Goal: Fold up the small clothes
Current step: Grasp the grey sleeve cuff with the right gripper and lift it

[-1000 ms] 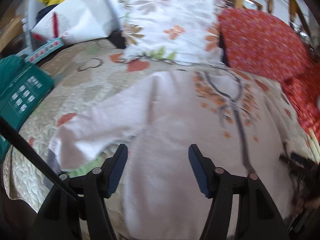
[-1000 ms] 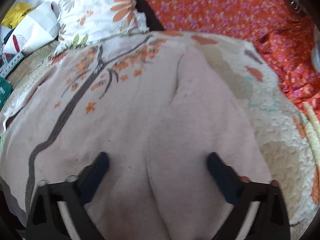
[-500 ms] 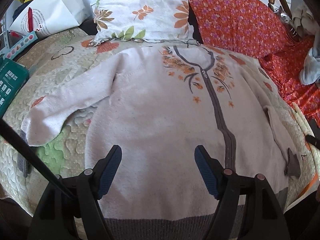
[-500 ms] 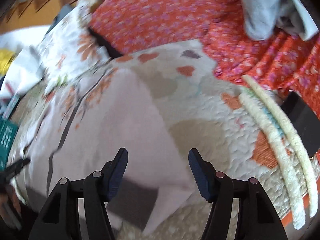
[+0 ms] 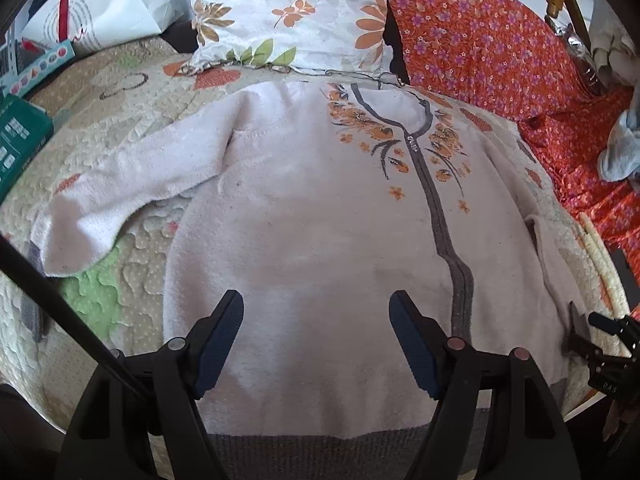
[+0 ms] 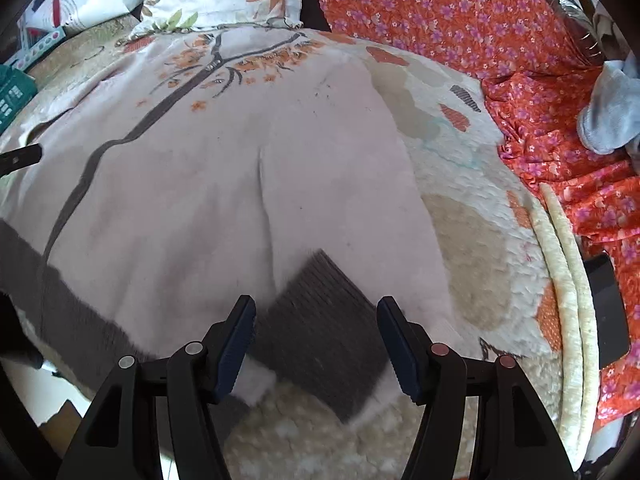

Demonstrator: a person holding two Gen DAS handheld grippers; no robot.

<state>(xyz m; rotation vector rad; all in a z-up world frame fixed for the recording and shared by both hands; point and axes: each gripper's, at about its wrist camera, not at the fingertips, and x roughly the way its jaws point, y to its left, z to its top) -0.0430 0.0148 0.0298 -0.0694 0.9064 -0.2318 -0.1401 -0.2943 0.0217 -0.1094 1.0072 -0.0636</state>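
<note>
Now both grippers, left and right, gaping above pale sweater.

Both grippers: jaws apparently apart.

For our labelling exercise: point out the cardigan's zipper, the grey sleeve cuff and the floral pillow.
zipper (image 5: 438, 216), left wrist view, mid-length of the grey strip.
grey sleeve cuff (image 6: 320, 332), right wrist view, cuff's middle.
floral pillow (image 5: 292, 12), left wrist view, pillow's centre.

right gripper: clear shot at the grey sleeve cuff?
Probably yes. The right gripper is open, with the grey sleeve cuff lying flat on the quilt between its fingers and nothing covering it.
</note>
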